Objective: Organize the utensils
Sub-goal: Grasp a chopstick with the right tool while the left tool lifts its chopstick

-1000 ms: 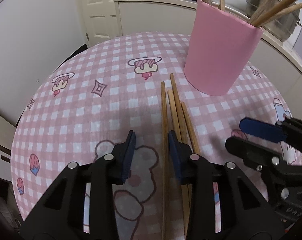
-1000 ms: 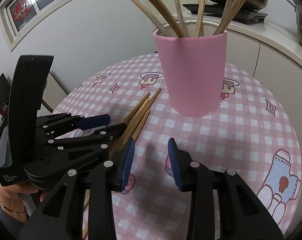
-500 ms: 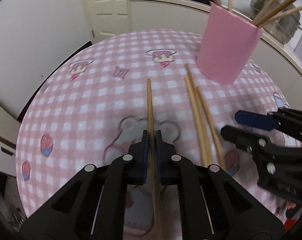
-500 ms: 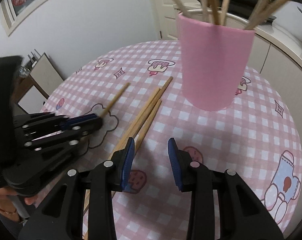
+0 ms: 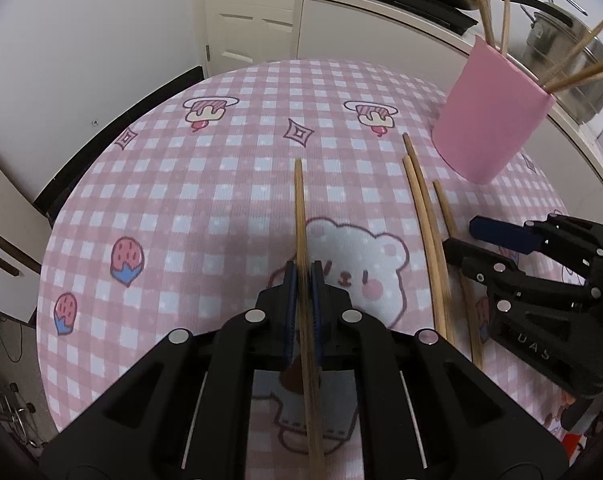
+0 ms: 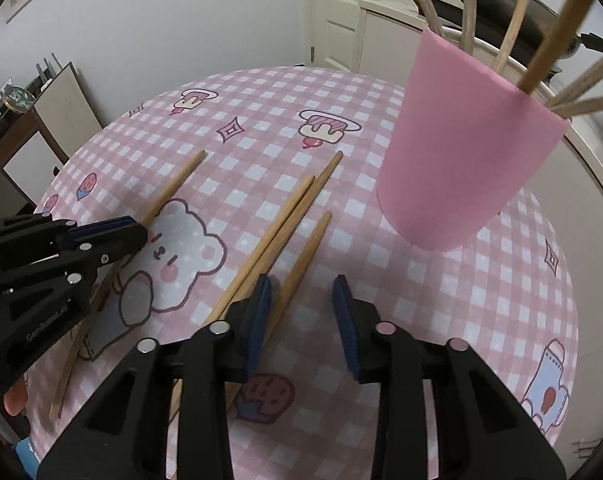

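Observation:
My left gripper point(image 5: 301, 276) is shut on one wooden chopstick point(image 5: 300, 208), which points away over the pink checked tablecloth; it also shows in the right wrist view point(image 6: 173, 188). Three more chopsticks point(image 5: 425, 216) lie side by side to its right, also seen in the right wrist view point(image 6: 289, 220). A pink cup point(image 5: 489, 120) holding several chopsticks stands at the far right; it also shows in the right wrist view point(image 6: 461, 152). My right gripper point(image 6: 301, 296) is open, with its left finger over the near ends of the loose chopsticks.
The round table's edge point(image 5: 113, 128) curves along the left. A white counter point(image 5: 381, 12) with a pan and a steel pot point(image 5: 569, 48) stands behind the table. A white door point(image 5: 245, 20) is at the back.
My left gripper closed on one chopstick and moved it left, away from the other three. My right gripper moved left and forward over the loose chopsticks.

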A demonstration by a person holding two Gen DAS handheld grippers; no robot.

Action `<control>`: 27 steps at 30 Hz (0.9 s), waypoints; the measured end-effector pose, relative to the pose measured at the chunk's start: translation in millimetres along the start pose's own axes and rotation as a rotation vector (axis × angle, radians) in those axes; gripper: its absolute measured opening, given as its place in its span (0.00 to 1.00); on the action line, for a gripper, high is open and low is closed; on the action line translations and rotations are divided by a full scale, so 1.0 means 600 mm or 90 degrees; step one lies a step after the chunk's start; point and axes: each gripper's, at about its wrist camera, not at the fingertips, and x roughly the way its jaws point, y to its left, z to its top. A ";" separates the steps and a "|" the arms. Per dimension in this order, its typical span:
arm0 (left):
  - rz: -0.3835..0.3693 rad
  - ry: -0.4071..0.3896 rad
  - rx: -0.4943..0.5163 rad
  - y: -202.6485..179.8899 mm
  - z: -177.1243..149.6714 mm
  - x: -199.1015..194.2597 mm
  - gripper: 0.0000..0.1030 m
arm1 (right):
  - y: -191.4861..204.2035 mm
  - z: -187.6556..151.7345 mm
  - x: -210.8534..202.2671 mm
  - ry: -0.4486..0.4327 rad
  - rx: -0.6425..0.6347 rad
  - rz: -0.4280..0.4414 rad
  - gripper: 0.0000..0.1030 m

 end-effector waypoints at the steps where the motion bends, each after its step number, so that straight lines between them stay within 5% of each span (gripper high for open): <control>1: -0.001 0.002 0.001 -0.001 0.004 0.003 0.08 | -0.002 0.002 0.000 0.001 -0.001 0.001 0.18; 15: 0.007 0.004 0.013 -0.010 0.041 0.029 0.05 | -0.017 0.014 -0.004 0.000 0.010 0.034 0.04; 27: -0.042 -0.106 -0.009 -0.011 0.037 -0.135 0.05 | -0.002 0.008 -0.139 -0.098 -0.001 0.090 0.04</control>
